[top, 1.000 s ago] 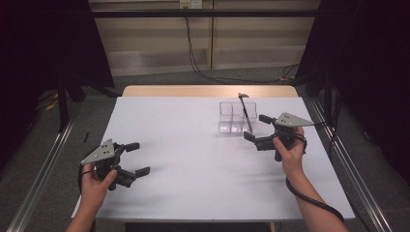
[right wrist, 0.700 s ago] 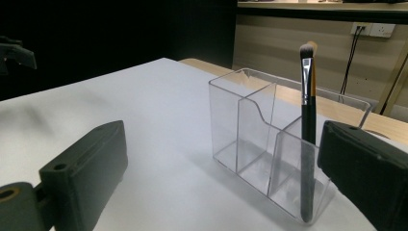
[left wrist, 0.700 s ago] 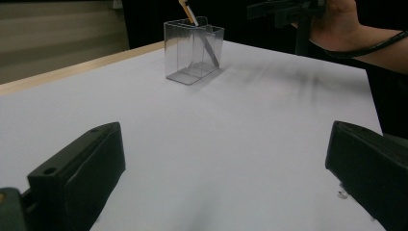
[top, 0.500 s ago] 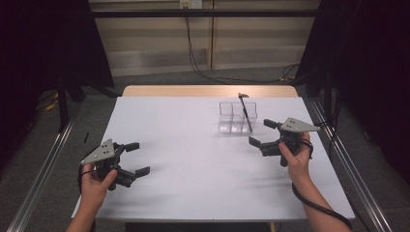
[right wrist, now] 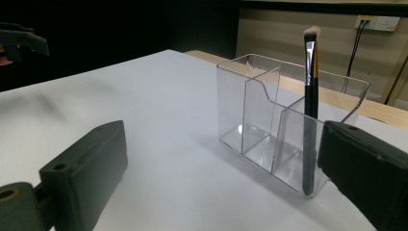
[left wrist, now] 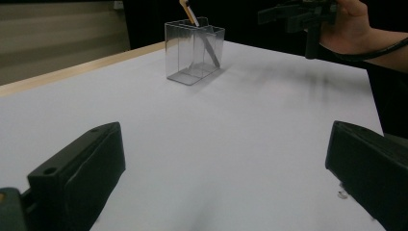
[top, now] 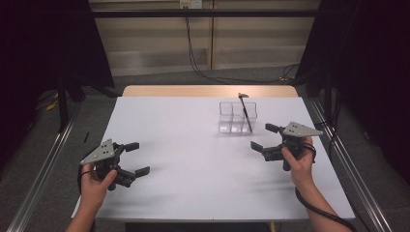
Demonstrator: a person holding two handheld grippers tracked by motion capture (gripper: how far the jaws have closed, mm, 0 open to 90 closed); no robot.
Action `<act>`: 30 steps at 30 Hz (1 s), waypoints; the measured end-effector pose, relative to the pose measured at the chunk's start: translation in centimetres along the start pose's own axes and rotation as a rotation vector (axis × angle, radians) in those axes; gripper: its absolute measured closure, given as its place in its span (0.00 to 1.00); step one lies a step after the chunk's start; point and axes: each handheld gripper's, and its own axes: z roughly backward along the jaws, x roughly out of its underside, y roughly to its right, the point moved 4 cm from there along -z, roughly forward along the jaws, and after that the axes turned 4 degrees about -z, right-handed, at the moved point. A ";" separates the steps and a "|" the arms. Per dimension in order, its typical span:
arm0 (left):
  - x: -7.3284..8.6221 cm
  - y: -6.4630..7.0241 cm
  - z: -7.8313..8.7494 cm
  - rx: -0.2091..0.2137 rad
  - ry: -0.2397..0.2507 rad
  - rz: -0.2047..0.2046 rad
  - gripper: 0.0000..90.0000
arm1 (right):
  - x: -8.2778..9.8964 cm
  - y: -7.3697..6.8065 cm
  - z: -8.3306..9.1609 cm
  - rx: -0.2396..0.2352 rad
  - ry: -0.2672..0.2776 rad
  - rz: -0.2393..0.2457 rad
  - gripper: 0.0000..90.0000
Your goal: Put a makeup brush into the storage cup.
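The left hand-held gripper sits low over the near left of the white desk, jaws spread wide and grasping nothing. In its own view both jaws are cut off by the bottom edge. Farther right, toward the back of the desk, stands a clear plastic organizer with divided compartments; a makeup brush leans in its right end compartment, black handle down, bristles up. The bristle tip is too small to make out from above. Just right of the organizer, the right hand-held gripper hovers released, apart from it.
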 end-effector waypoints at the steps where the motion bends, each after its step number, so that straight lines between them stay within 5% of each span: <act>1: 0.0 0.0 0.0 -0.001 -0.001 0.000 0.00 | 0.0 -0.1 0.1 -0.003 0.001 0.000 0.04; 30: 0.0 0.0 0.0 -0.005 0.000 -0.001 0.00 | 1.1 -0.6 2.4 -0.002 -0.028 0.013 0.03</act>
